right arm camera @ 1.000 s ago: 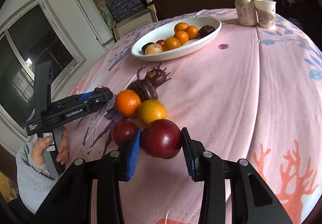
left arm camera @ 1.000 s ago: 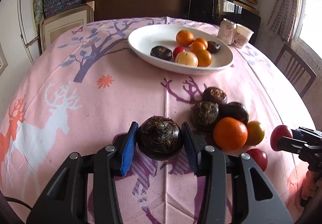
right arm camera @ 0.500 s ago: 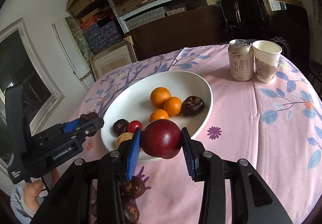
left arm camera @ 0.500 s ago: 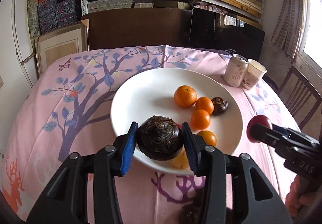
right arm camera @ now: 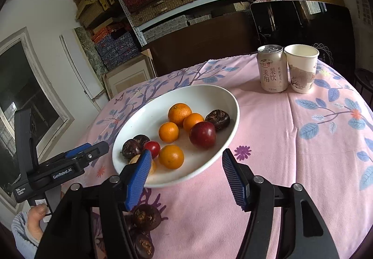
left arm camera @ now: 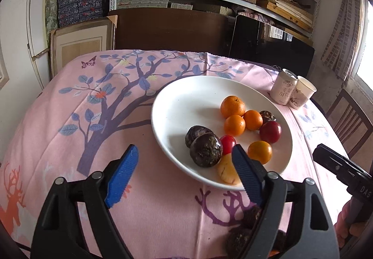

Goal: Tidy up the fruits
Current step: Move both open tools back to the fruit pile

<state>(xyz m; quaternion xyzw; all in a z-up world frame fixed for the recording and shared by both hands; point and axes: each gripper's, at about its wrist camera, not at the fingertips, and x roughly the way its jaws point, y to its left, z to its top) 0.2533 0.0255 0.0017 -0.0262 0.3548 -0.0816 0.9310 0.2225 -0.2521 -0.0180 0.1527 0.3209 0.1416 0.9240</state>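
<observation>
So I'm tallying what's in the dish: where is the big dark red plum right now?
The dark red plum lies in the white dish, on its right side in the right wrist view, touching the wrinkled brown fruit behind it and next to the oranges.

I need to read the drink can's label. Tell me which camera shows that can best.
The right wrist view. There the can stands upright and large beside the paper cup, its printed characters sharp and facing the lens. In the left wrist view the same can is small near the right edge, its print too small to read.
</observation>
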